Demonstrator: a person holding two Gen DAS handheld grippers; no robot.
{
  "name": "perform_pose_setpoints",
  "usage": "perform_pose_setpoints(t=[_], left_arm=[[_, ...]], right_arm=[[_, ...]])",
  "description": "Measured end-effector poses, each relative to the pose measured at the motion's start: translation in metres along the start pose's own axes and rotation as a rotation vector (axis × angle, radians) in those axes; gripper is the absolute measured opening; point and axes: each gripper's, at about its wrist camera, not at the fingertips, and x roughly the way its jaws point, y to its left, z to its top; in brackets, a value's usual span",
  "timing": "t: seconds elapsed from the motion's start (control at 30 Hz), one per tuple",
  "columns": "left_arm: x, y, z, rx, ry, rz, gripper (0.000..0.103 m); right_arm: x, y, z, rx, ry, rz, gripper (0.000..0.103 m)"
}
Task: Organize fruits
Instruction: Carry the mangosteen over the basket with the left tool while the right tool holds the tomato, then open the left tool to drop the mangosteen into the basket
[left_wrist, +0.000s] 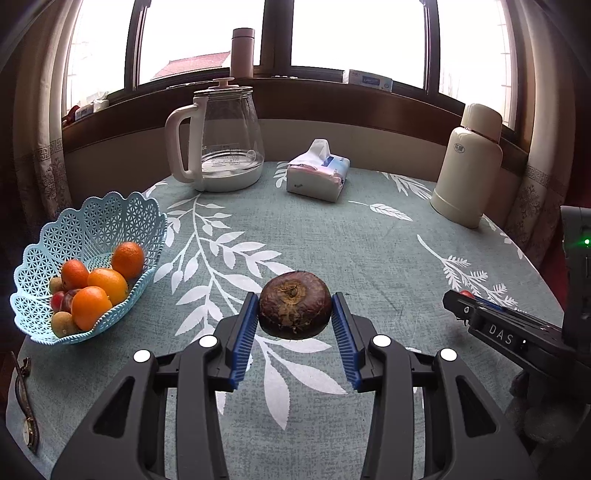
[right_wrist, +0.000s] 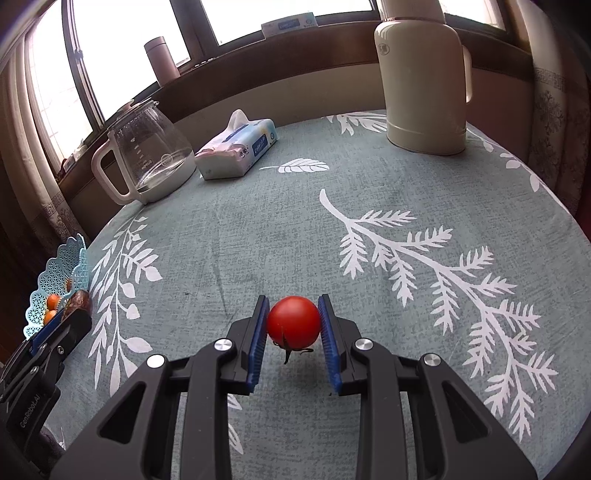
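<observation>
Table (left_wrist: 369, 240) with leaf-print cloth. Glass kettle (left_wrist: 221, 144), a little water at the bottom. Cream thermos (left_wrist: 469, 166), logo unreadable. Blue lattice basket (left_wrist: 92, 229) at left edge holds oranges (left_wrist: 107, 284) plus small red and brownish fruits. Tissue pack (left_wrist: 317, 173), print too small. Left gripper (left_wrist: 295, 314) pinches dark brown fruit (left_wrist: 295, 302) just above the cloth. Right gripper (right_wrist: 293, 325), marked "DAS", clamps red tomato (right_wrist: 293, 319).

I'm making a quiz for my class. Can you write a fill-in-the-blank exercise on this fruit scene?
1. The left gripper holds a dark brown ____.
2. The right gripper holds a tomato coloured ____.
3. The oranges lie in a light ____ basket.
4. The tissue pack lies between the thermos and the glass ____.

Missing words: fruit; red; blue; kettle
</observation>
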Motion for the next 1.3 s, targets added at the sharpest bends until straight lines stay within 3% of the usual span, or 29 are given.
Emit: perform_pose_setpoints(t=[0.63, 1.3], left_arm=[[-0.038, 0.041, 0.009, -0.068, -0.063, 0.086, 0.042], [-0.061, 0.138, 0.029, -0.183, -0.132, 0.267, 0.042]], right_arm=[[-0.018, 0.020, -0.005, -0.013, -0.042, 0.197, 0.028], [-0.014, 0.025, -0.010, -0.034, -0.022, 0.203, 0.028]])
